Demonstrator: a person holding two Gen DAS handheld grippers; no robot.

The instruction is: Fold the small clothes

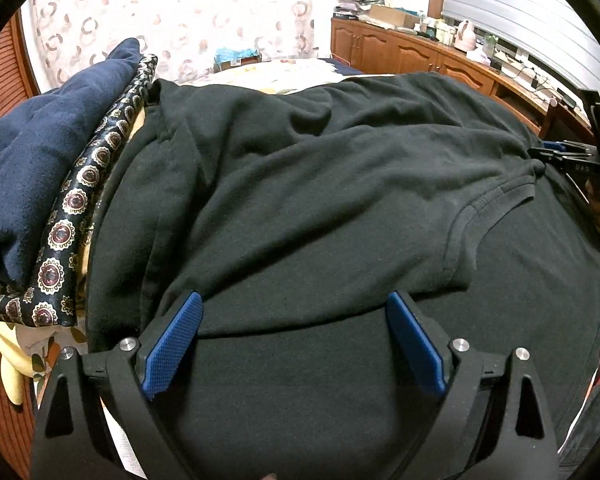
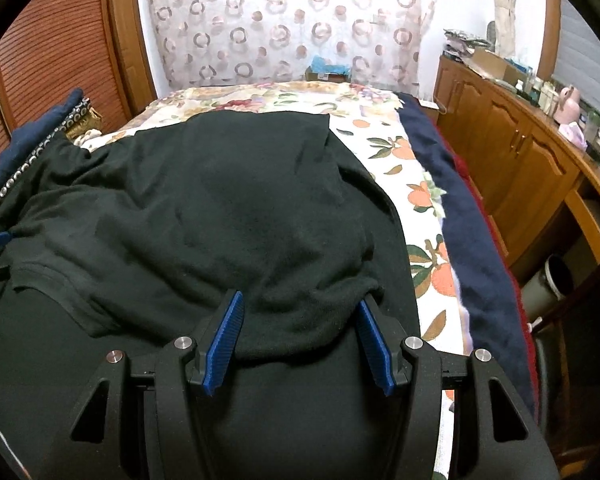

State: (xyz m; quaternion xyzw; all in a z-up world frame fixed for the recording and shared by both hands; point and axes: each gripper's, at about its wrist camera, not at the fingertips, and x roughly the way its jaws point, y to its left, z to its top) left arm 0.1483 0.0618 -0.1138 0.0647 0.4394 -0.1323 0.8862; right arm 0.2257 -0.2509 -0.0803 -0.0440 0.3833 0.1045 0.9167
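A black T-shirt (image 1: 300, 184) lies spread on the bed, its far part folded back over the near part, with a ribbed edge showing. It also shows in the right wrist view (image 2: 204, 208). My left gripper (image 1: 296, 308) is open, its blue pads on either side of the folded edge near the shirt's left side. My right gripper (image 2: 300, 312) is open, its blue pads straddling a bunched fold at the shirt's right side. It also shows from the side at the right edge of the left wrist view (image 1: 540, 154), next to the shirt.
A navy garment (image 1: 40, 160) and a dark patterned cloth (image 1: 80, 200) lie at the shirt's left. The floral bedspread (image 2: 416, 184) and a navy blanket (image 2: 468, 216) lie to the right. Wooden cabinets (image 2: 512, 156) stand beyond the bed's right side.
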